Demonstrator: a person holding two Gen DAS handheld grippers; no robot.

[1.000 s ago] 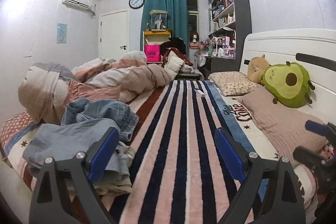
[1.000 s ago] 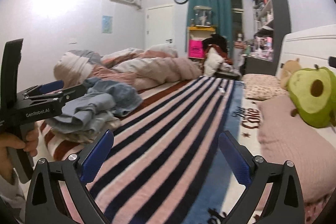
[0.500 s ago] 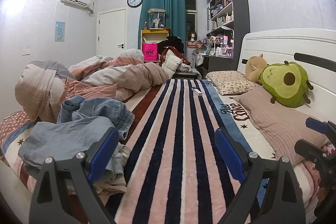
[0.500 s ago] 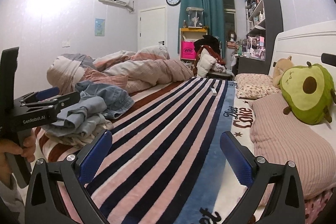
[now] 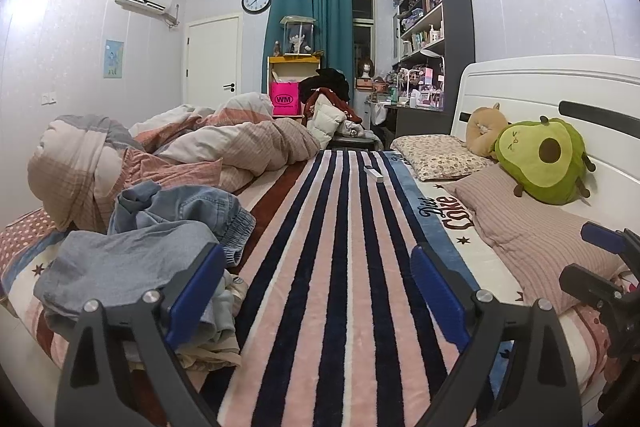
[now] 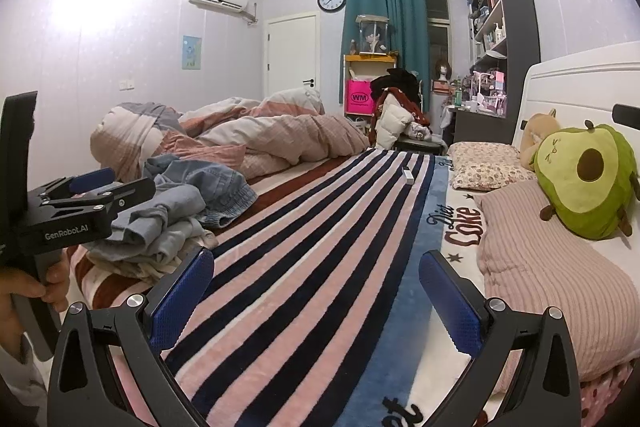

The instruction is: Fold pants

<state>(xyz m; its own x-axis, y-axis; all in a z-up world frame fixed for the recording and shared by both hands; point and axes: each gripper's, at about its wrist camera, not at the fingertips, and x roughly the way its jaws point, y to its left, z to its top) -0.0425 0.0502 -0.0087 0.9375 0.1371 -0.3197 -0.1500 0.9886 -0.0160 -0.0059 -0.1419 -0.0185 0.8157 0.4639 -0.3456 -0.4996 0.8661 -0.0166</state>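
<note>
A crumpled pile of blue denim pants (image 5: 152,239) lies on the left side of the striped blanket (image 5: 340,267); it also shows in the right wrist view (image 6: 180,211). My left gripper (image 5: 316,291) is open and empty, held above the near end of the bed with its left finger in front of the pile. It shows from the side in the right wrist view (image 6: 92,187). My right gripper (image 6: 316,295) is open and empty over the stripes, right of the pile. Its tip shows in the left wrist view (image 5: 600,267).
A bunched duvet (image 5: 180,151) lies behind the pants. Pillows (image 5: 536,235), an avocado plush (image 5: 544,159) and a white headboard (image 5: 560,83) line the right side. A small white remote (image 5: 373,174) lies far up the blanket. A cluttered chair (image 5: 332,115) stands beyond.
Both grippers have shifted a little so the bed sits lower and slightly further in view. Both stay open and empty. The pants have not moved.
</note>
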